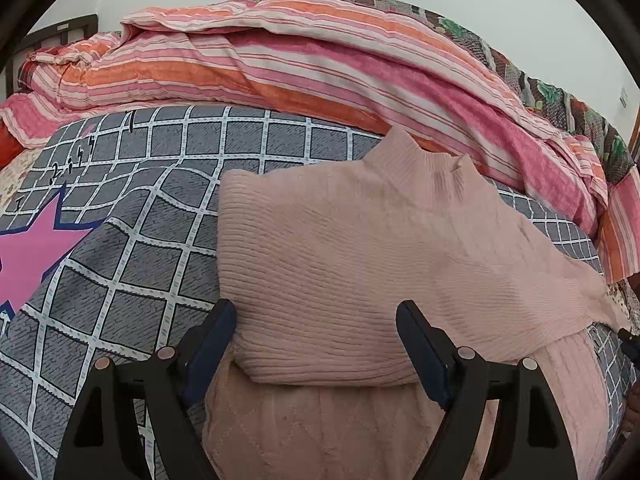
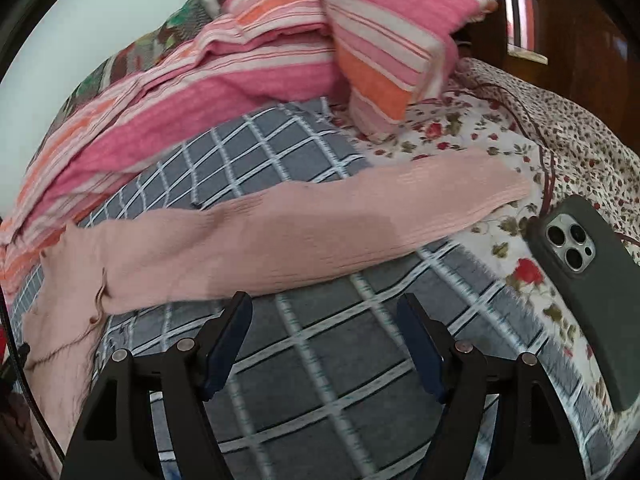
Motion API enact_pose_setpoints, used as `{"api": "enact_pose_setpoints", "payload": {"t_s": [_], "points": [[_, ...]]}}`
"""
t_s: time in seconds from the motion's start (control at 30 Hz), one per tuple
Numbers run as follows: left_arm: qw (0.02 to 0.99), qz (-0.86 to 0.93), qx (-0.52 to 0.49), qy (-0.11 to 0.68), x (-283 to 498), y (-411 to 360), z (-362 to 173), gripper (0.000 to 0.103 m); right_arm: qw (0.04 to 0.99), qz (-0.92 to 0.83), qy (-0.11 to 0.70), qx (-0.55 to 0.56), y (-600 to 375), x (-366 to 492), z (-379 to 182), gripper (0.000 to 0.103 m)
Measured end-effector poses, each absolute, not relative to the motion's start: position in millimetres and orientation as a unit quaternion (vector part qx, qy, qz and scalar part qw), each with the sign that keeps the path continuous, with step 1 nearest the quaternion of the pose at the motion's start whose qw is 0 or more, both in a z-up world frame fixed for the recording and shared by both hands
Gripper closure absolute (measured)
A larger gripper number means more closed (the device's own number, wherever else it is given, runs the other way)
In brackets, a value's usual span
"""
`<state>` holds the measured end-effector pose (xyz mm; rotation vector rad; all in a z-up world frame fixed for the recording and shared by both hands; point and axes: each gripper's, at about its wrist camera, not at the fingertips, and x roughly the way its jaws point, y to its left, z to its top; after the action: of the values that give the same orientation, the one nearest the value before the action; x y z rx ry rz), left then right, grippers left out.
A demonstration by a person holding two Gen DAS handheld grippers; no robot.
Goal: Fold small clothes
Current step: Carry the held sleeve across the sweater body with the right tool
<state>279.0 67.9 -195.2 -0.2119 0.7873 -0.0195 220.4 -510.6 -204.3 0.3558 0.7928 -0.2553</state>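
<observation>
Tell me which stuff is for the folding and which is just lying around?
For the folding:
- pink sweater, one side already folded over
- its long sleeve, stretched out flat
- left gripper and right gripper, jaws open

Just lying around:
- phone on the flowery sheet
- striped quilt
- striped pillow
- checked blanket underneath

A bedroom at home: a bed with a grey checked sheet (image 1: 132, 280), a heaped striped quilt (image 1: 304, 60), a floral bedspread (image 2: 500, 128) and a wooden headboard (image 2: 568, 20).
</observation>
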Motion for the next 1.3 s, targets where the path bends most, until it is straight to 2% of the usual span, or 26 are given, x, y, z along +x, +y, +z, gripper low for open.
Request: {"api": "enact_pose_setpoints", "payload": {"t_s": [0.33,0.4,0.47,0.5,0.57,0.67,0.97,1.3], "points": [[0.912,0.001,-0.106,0.397,284,71,-202,0.019,0.882,-0.116,0.398,0.225,-552,256,-206,0.029],[0.91,0.0,-0.112,0.4,285,73,-203,0.019,0.884,-0.122,0.397,0.214,-551,262,-205,0.038],[0.908,-0.004,-0.12,0.402,286,75,-204,0.019,0.884,-0.126,0.4,0.206,-551,265,-207,0.061],[0.908,-0.005,-0.121,0.401,285,75,-204,0.019,0.884,-0.127,0.401,0.204,-550,267,-208,0.066],[0.908,-0.006,-0.12,0.401,285,74,-203,0.019,0.888,-0.122,0.395,0.2,-548,267,-206,0.09],[0.909,-0.009,-0.124,0.398,283,75,-202,0.019,0.897,-0.135,0.385,0.168,-539,266,-197,0.096],[0.909,-0.035,-0.178,0.375,268,96,-194,0.018,0.932,-0.156,0.313,0.091,-485,244,-130,0.097],[0.918,-0.033,-0.192,0.346,247,124,-178,0.018,0.96,-0.106,0.257,-0.016,-344,235,-41,0.097]]}}
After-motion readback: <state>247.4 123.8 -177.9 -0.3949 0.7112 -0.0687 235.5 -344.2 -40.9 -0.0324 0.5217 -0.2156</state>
